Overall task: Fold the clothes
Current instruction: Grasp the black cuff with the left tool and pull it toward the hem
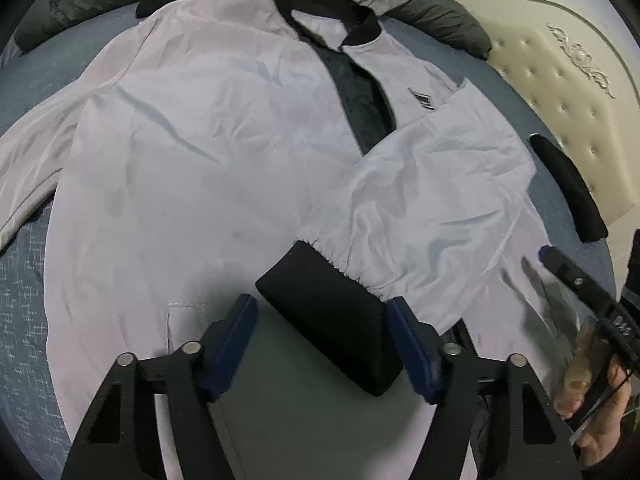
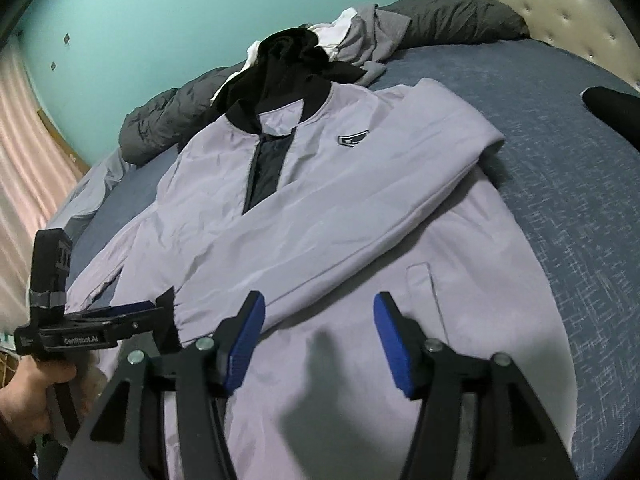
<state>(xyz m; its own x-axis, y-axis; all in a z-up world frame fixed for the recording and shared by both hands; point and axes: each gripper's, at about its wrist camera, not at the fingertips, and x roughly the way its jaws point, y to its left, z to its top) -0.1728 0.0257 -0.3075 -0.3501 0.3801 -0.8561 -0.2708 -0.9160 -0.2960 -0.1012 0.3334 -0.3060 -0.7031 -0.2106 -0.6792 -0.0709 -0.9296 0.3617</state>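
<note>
Nearest my left camera, the left gripper [image 1: 322,344] stands released, its blue pads [image 1: 412,348] either side of the black cuff [image 1: 332,324] without pressing on it. No earlier picture lets me say more of its jaws. The cuff ends a sleeve [image 1: 432,200] folded in across the front of the jacket [image 1: 200,140]. At that view's right edge I see my right hand [image 1: 592,408] gripping the other tool.

From the right camera, the right gripper [image 2: 320,340] is likewise released, nothing between its pads [image 2: 390,344], hovering over the lower front of the jacket near a slit pocket [image 2: 424,284]. The left tool and the hand [image 2: 36,384] holding it show at the lower left, level with the cuff end of the folded sleeve.

The pale lilac jacket lies face up, spread flat on the blue bed [image 2: 560,160], collar away from me. The zip is partly open at the chest, showing dark lining [image 2: 266,164]; a small badge [image 2: 352,138] sits beside it. The other sleeve [image 1: 36,152] runs out to the left in the left view.

Beyond the black collar [image 2: 280,80] lie heaped clothes [image 2: 360,36] and a dark grey duvet [image 2: 460,20]. A cream tufted headboard [image 1: 560,80] and teal wall [image 2: 180,12] close the scene.
</note>
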